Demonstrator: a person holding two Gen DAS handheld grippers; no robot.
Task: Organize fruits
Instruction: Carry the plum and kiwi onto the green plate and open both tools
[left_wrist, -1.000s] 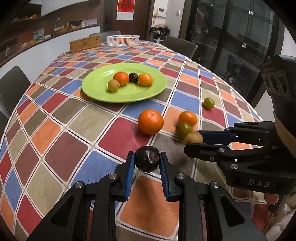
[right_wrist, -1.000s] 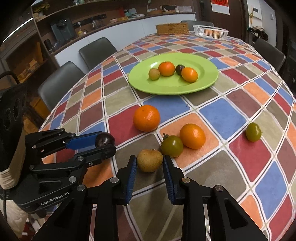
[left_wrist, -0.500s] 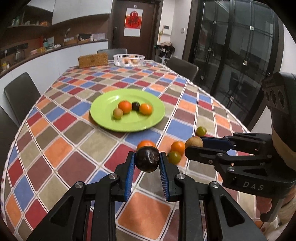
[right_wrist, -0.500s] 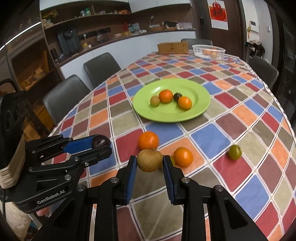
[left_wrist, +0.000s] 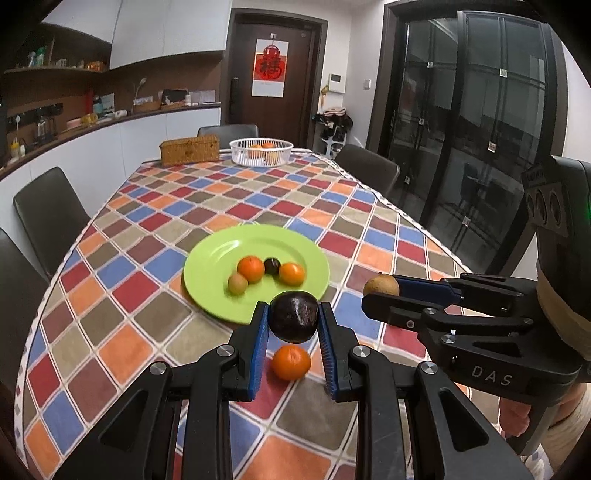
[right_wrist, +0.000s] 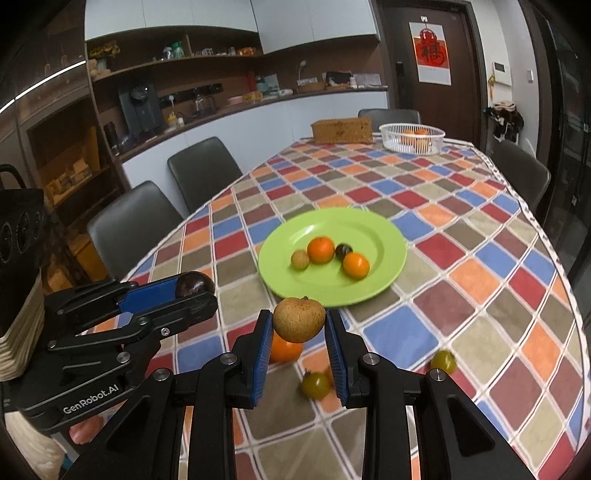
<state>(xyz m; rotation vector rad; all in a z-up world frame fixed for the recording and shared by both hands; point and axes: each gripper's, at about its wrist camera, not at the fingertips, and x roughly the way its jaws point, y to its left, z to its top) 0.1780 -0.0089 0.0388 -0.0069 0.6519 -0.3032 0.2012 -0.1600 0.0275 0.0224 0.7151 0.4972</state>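
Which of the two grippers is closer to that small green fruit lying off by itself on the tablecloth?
Right. The right gripper, holding a brown fruit, hangs just left of the green fruit. The left gripper, holding a dark plum, is farther left.

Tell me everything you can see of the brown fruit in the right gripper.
The brown fruit is round, tan and finely speckled, matte and rough-skinned, with a small dark stem nub on top. It is whole and looks unbruised. The right gripper holds it off the table, its blue-padded jaws pressing on both sides near their tips. Nothing else touches it. It hangs above the checked tablecloth, just short of the green plate; from the left wrist view it shows only as a tan ball at the jaw tips.
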